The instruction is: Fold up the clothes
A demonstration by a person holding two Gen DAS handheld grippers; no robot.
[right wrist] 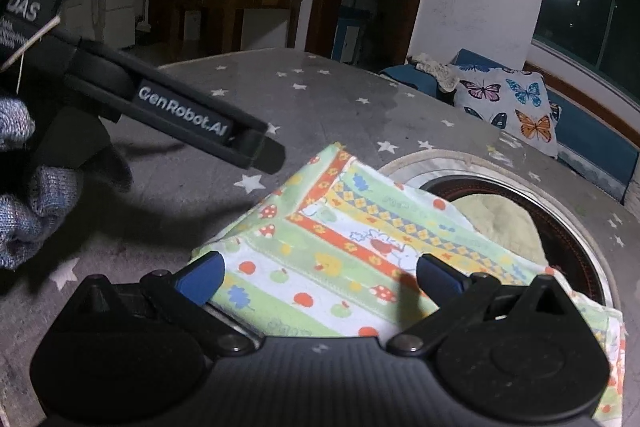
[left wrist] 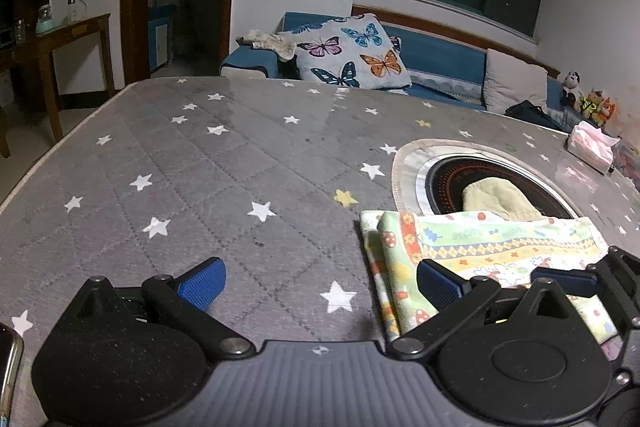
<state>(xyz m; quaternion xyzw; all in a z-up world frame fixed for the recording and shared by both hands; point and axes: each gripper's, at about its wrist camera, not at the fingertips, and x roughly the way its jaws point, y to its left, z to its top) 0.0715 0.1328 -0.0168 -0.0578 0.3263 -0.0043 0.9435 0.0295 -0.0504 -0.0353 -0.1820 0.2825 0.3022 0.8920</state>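
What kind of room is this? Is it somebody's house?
Most likely a home living room: a blue sofa with a butterfly cushion, stuffed toys at its end, and a star-print table cover holding a folded patterned cloth.

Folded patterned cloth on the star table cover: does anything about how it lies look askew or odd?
Yes. The patterned cloth is folded unevenly: a lower layer juts out along its left edge, and its far side overhangs the round burner recess, covering part of a pale green cloth lying in it. Both grippers, left and right, are open.
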